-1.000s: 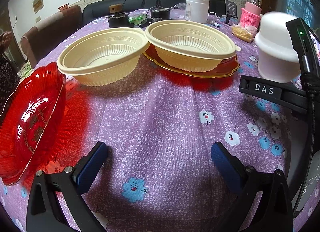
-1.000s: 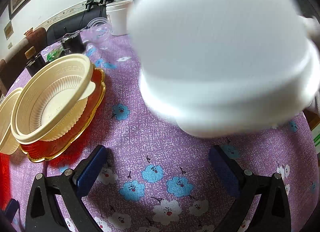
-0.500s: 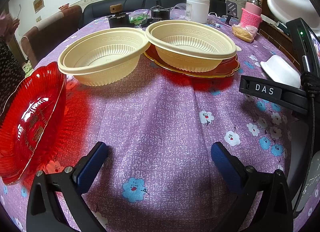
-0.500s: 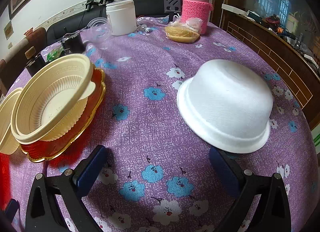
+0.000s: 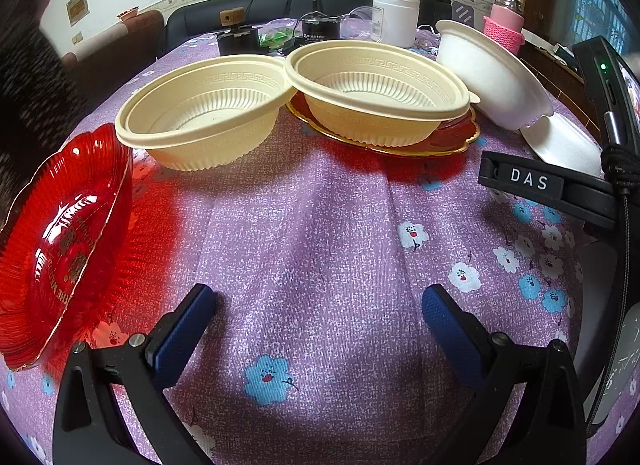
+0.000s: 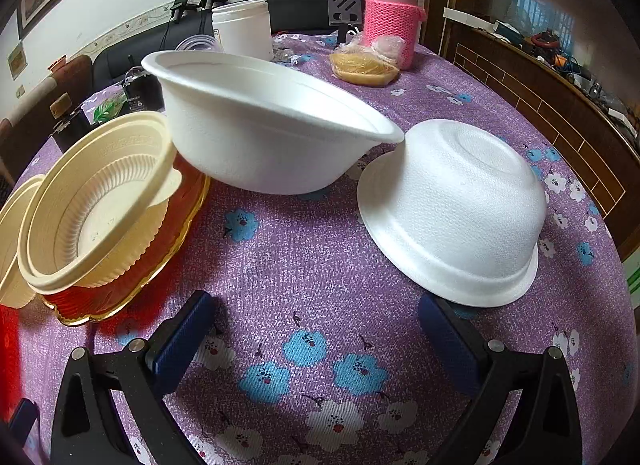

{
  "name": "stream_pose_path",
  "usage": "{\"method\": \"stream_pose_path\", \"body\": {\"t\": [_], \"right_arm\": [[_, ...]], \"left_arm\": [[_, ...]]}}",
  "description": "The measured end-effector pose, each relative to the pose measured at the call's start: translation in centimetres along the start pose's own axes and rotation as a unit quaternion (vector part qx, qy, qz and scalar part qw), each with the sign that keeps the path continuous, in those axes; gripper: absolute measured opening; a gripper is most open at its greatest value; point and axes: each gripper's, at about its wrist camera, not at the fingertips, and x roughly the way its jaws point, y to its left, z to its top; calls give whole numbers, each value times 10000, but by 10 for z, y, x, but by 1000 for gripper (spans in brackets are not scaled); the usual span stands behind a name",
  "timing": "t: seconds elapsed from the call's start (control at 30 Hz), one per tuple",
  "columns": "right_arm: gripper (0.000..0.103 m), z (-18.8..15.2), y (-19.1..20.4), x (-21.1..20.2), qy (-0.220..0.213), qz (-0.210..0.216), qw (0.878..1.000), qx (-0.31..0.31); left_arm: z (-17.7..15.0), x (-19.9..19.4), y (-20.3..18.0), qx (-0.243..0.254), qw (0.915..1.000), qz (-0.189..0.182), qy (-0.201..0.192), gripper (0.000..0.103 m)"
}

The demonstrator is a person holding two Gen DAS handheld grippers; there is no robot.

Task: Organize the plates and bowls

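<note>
I hold both tongs, left [image 5: 318, 329] and right [image 6: 316, 329], released and empty above the purple floral worktop [image 6: 304, 249]. Nearest the right tongs, an inverted white foam bowl [image 6: 452, 213] rests rim-down. Half a second ago it lay alone; now a second, upright white foam bowl [image 6: 260, 133] sits tilted beside it, rim touching. I judge these two now need stacking. Farther left, a ribbed cream plastic bowl [image 6: 96, 205] sits on a gold-rimmed red plate [image 6: 132, 289].

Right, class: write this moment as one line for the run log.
left tongs: open, empty | right tongs: open, empty | upright white foam bowl: tilted, beside upside-down white foam bowl | cream plastic bowl: on gold-rimmed red plate
</note>
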Motion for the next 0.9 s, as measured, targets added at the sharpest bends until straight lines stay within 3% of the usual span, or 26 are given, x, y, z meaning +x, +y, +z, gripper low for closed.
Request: {"method": "stream_pose_path", "body": {"t": [0.9], "right_arm": [[102, 0, 0, 0, 0, -2, 10000, -2]], "left_arm": [[-4, -4, 1, 76, 9998, -62, 150, 103]]}}
